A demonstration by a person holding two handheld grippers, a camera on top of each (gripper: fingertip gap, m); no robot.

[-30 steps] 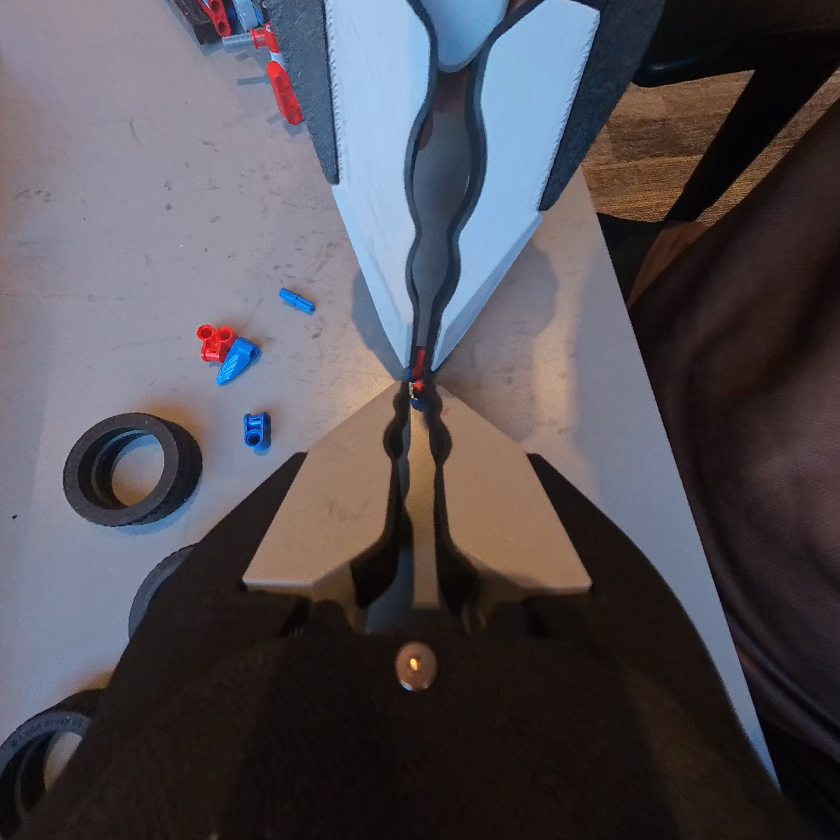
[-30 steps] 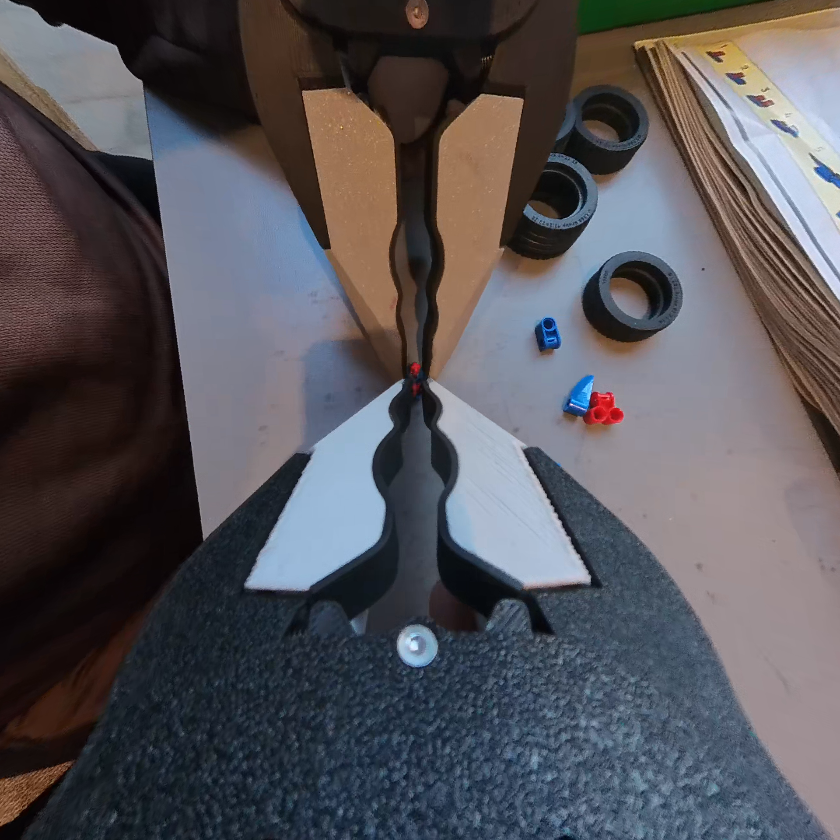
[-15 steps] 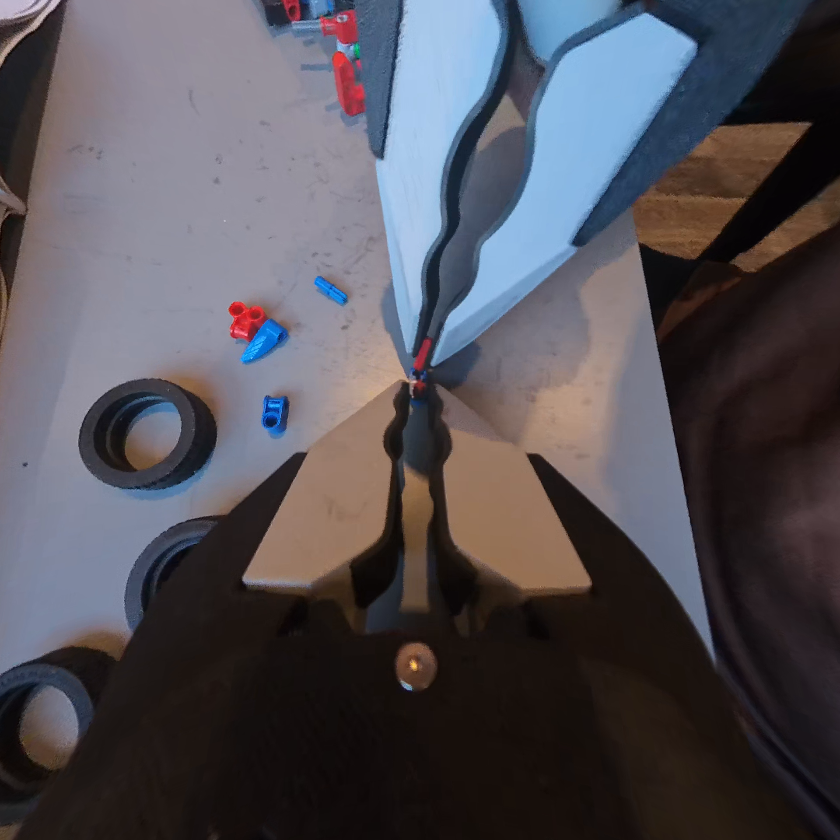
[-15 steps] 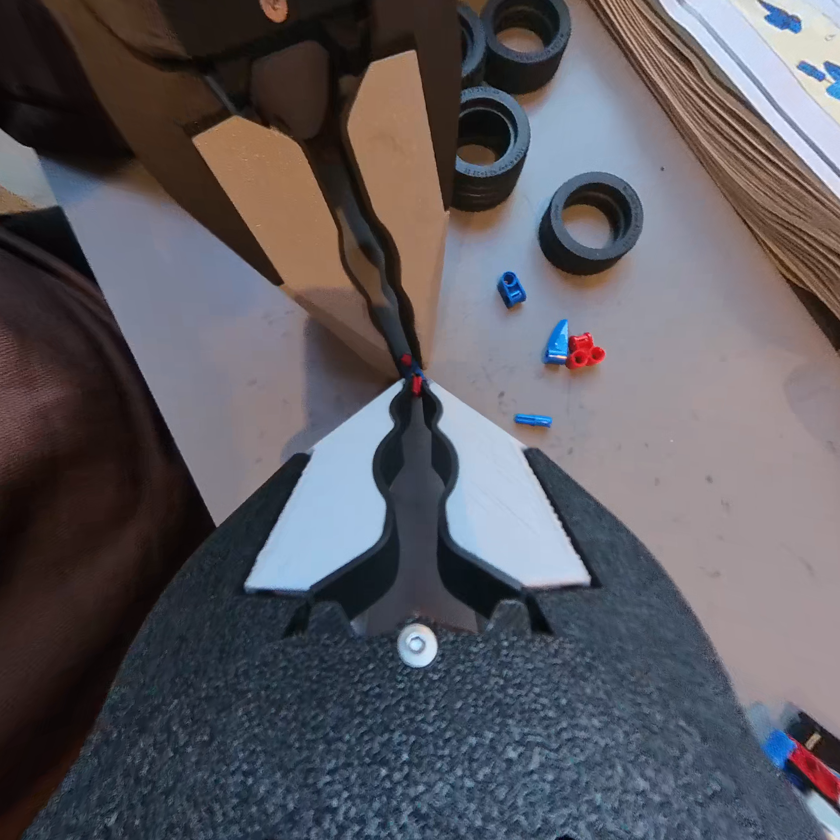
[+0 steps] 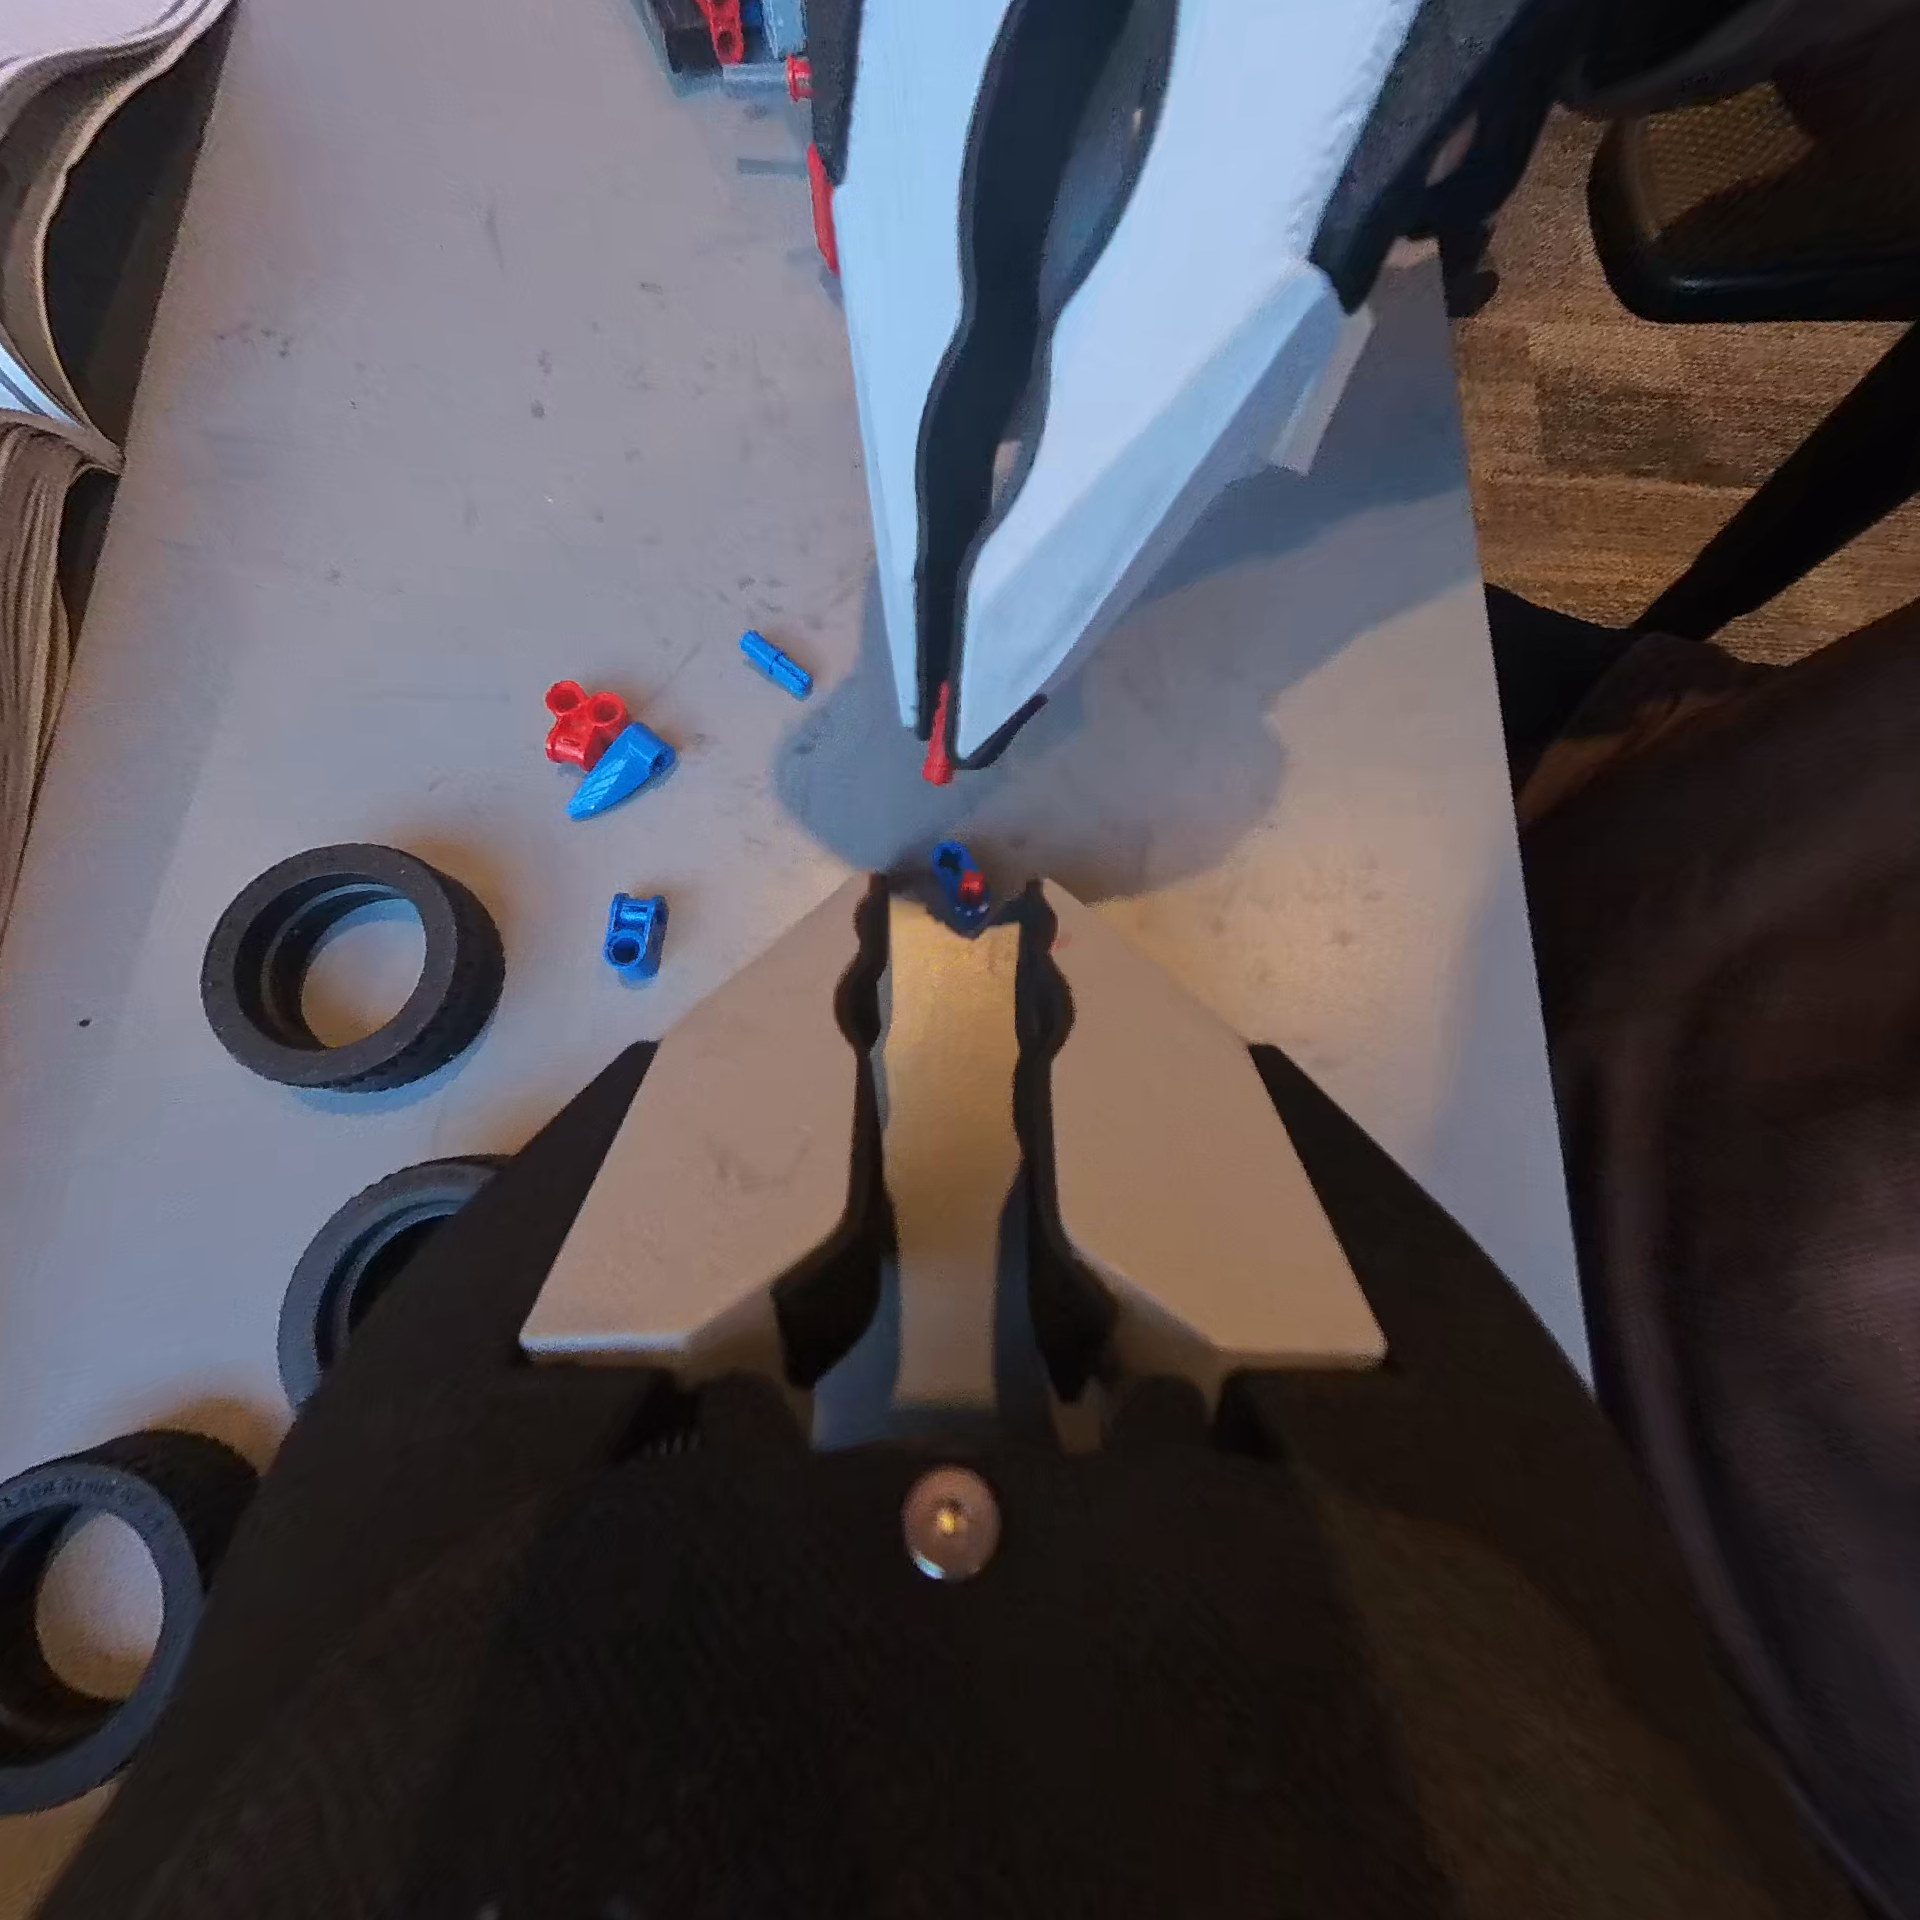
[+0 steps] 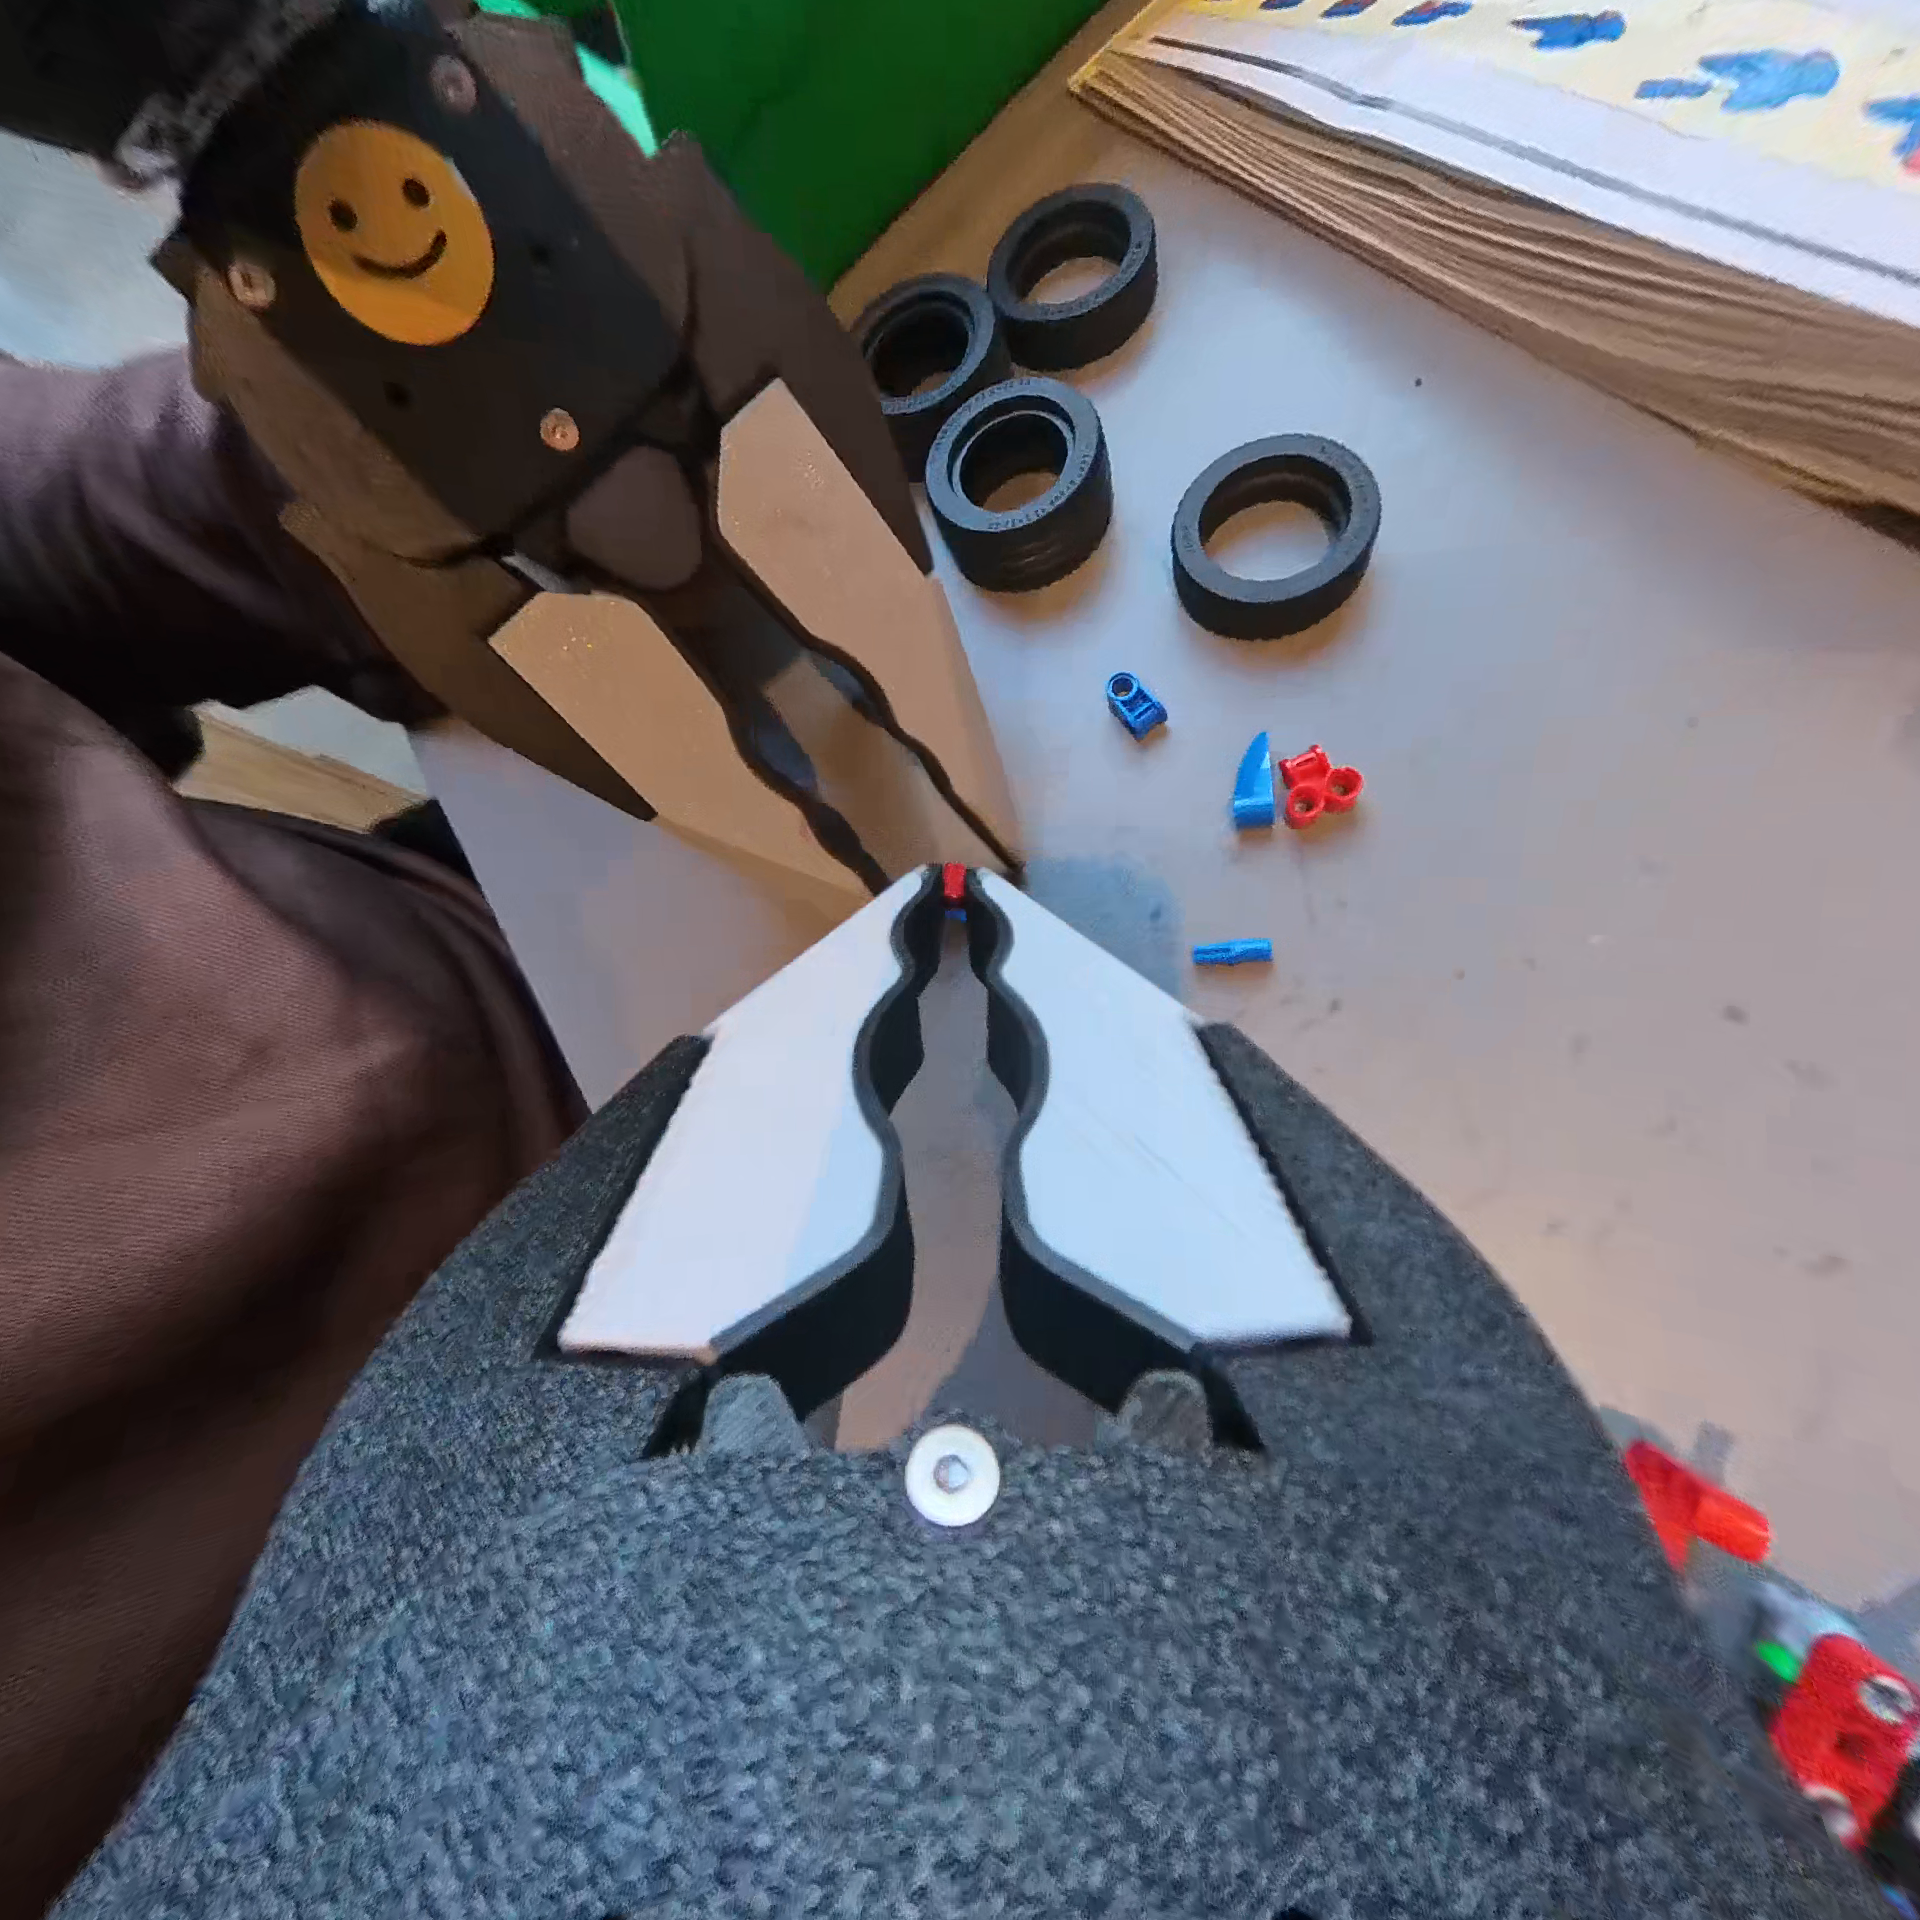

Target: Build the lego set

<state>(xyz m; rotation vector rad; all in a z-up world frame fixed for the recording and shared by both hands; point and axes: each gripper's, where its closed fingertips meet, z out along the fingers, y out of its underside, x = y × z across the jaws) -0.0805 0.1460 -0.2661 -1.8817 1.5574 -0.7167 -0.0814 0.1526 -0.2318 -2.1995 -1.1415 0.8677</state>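
My left gripper [image 5: 956, 885] is open; its tan fingers [image 6: 623, 686] stand apart. A small blue connector [image 5: 954, 883] with a red bit in it sits loose between its tips, close to the right finger; I cannot tell whether it rests on the table. My right gripper [image 6: 951, 883] with white fingers is shut on a red pin [image 6: 952, 881]. In the left wrist view the right gripper [image 5: 951, 743] points down from above, and the red pin [image 5: 938, 746] sticks out of its tips, just beyond the blue connector.
On the grey table [image 5: 416, 416] lie a blue pin [image 5: 776, 661], a red connector [image 5: 580, 719], a blue wedge [image 5: 621, 772], another blue connector [image 5: 634, 935] and several black tyres [image 6: 1276, 535]. A booklet stack [image 6: 1558, 208] lies beyond. A part-built model [image 6: 1839, 1714] is near right. Less than 4 cm separates the two grippers' tips. From either gripper's tips it is about 15 cm to the part-built model [image 6: 1839, 1714].
My left gripper has opened and let go of the blue connector. The right gripper has drawn back a little with the red pin, so the two tips no longer touch.
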